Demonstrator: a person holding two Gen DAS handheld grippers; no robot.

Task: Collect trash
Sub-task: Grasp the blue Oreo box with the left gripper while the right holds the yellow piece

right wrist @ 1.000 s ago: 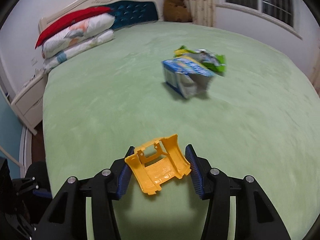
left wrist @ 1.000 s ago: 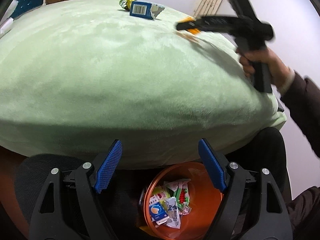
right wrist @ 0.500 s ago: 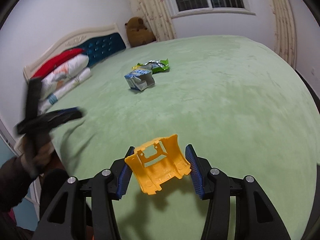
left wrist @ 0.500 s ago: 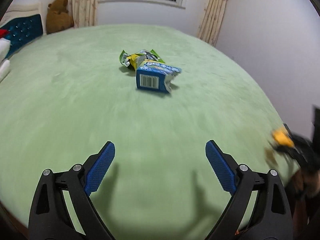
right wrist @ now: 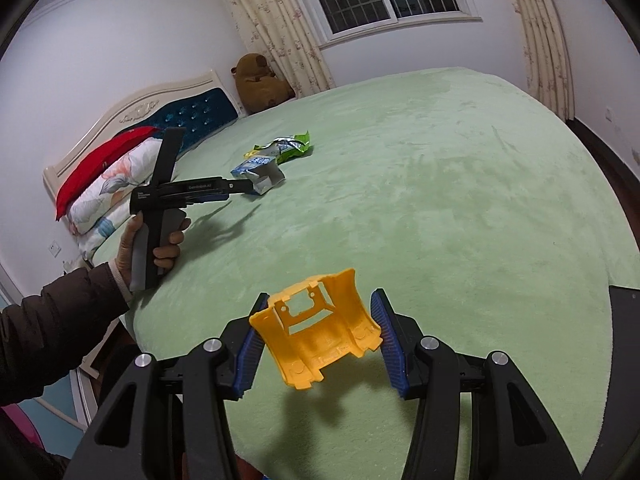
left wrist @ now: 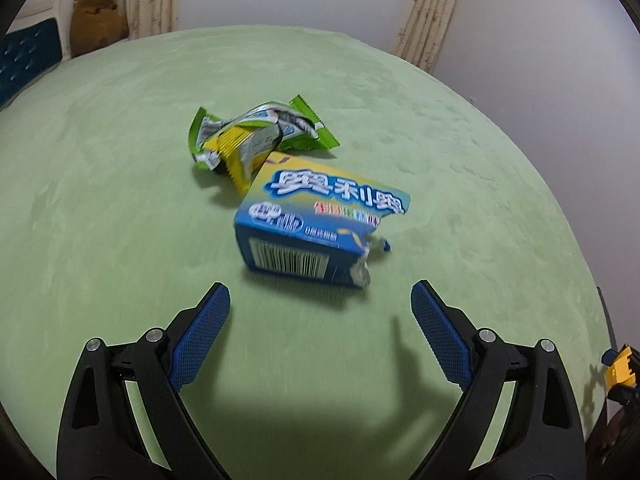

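A torn blue cookie box [left wrist: 320, 232] lies on the green bed, with a crumpled green and yellow wrapper [left wrist: 256, 136] just behind it. My left gripper [left wrist: 320, 340] is open and empty, hovering just short of the box. The right wrist view shows that gripper [right wrist: 240, 190] reaching toward the box [right wrist: 260, 172] and wrapper [right wrist: 286, 148]. My right gripper [right wrist: 318, 340] is shut on a yellow plastic piece [right wrist: 316, 340], held above the bed's near edge. The piece also shows in the left wrist view [left wrist: 620, 368] at the far right.
The green bed [right wrist: 440, 184] fills both views. Pillows [right wrist: 108, 176] and a blue headboard [right wrist: 192, 116] are at the left. A brown teddy bear [right wrist: 260, 84] sits by the curtains. A dark object [right wrist: 626, 360] stands at the right edge.
My left gripper rose from above the orange trash bin and moved across the bed to the blue box. My right gripper drew back toward the bed's edge, still holding the yellow piece.
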